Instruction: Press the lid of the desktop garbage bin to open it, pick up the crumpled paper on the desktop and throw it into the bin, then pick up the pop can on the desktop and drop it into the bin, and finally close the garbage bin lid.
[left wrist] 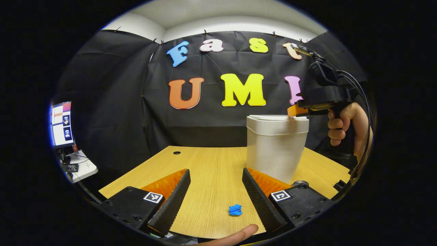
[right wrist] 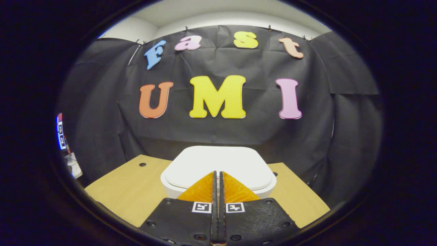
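Bin lid (right wrist: 218,165) lies flat and closed beneath our right gripper (right wrist: 216,174), whose fingers are pressed together with nothing between them, tips touching the lid's near edge. Our left gripper (left wrist: 215,177) hangs wide apart over the desk (left wrist: 211,164), the blue crumpled paper (left wrist: 235,209) between its fingers at six o'clock. We judge the opening press barely begun; everything else remains.

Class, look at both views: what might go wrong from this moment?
1. The right tongs, shut, sit at the near edge of the bin lid; an off-centre press might tip the bin rather than pop the lid.
2. The left tongs are open above the small blue crumpled paper, which lies nearer one finger, so a grab may only nudge it.
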{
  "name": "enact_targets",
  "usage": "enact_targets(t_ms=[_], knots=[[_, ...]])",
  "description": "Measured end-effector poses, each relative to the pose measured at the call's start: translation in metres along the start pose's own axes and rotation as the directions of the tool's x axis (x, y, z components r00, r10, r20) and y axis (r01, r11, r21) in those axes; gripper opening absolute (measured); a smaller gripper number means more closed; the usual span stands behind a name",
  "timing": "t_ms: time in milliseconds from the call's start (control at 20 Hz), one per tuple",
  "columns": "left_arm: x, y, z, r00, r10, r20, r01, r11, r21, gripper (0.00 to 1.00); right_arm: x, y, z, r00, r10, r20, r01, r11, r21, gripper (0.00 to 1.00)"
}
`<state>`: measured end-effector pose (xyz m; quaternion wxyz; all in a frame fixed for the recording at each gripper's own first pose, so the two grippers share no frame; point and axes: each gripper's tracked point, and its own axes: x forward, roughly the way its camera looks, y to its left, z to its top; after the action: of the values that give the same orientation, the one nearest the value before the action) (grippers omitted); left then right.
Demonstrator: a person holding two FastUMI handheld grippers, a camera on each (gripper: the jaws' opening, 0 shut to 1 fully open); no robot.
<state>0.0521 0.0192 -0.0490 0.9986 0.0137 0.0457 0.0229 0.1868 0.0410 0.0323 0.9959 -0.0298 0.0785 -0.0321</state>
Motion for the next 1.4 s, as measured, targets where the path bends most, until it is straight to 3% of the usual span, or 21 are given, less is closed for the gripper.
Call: enact_targets(t_ms=[200, 300, 350, 500, 550, 600, 850, 1100, 1200, 1400], knots=[[0.009, 0.005, -0.011, 1.000, -0.001, -0.029, 0.001, 1.000, 0.003, 0.99, -0.036, 0.019, -0.019, 0.995, 0.092, 0.037, -0.092, 0.996, -0.006, 0.01], [0.015, 0.009, -0.019, 0.998, 0.017, -0.052, -0.017, 1.000, 0.015, 0.99, -0.047, 0.011, -0.032, 0.995, 0.079, 0.057, -0.078, 0.997, -0.028, 0.11], [0.017, 0.012, -0.021, 0.998, 0.031, -0.057, -0.030, 0.999, 0.020, 0.99, -0.049, 0.007, -0.040, 0.996, 0.073, 0.060, -0.071, 0.997, -0.040, 0.36], [0.029, 0.017, -0.033, 0.995, 0.049, -0.090, -0.050, 0.999, -0.006, 0.99, -0.053, -0.006, -0.064, 0.998, 0.056, 0.032, -0.055, 0.998, -0.037, 0.61], [0.033, 0.014, -0.040, 0.993, 0.036, -0.113, -0.038, 0.999, -0.014, 0.99, -0.055, -0.007, -0.072, 0.998, 0.062, 0.014, -0.062, 0.998, -0.023, 0.86], [0.037, 0.012, -0.046, 0.991, 0.023, -0.135, -0.025, 1.000, -0.016, 0.99, -0.059, -0.012, -0.076, 0.998, 0.063, 0.004, -0.063, 0.998, -0.009, 0.98], [0.052, 0.017, -0.084, 0.964, 0.012, -0.265, -0.017, 1.000, -0.017, 0.99, -0.066, -0.019, -0.095, 0.995, 0.100, -0.011, -0.099, 0.992, 0.072, 0.98], [0.056, -0.017, -0.126, 0.896, -0.169, -0.411, 0.154, 0.986, -0.071, 0.99, -0.071, -0.019, -0.135, 0.987, 0.114, -0.112, -0.105, 0.991, 0.080, 0.99], [0.058, -0.023, -0.135, 0.877, -0.208, -0.433, 0.193, 0.978, -0.080, 0.99, -0.078, -0.017, -0.147, 0.983, 0.129, -0.129, -0.121, 0.990, 0.066, 0.94], [0.052, -0.051, -0.150, 0.823, -0.319, -0.470, 0.301, 0.947, -0.115, 0.95, -0.098, -0.016, -0.168, 0.980, 0.154, -0.127, -0.148, 0.988, 0.051, 0.97]])
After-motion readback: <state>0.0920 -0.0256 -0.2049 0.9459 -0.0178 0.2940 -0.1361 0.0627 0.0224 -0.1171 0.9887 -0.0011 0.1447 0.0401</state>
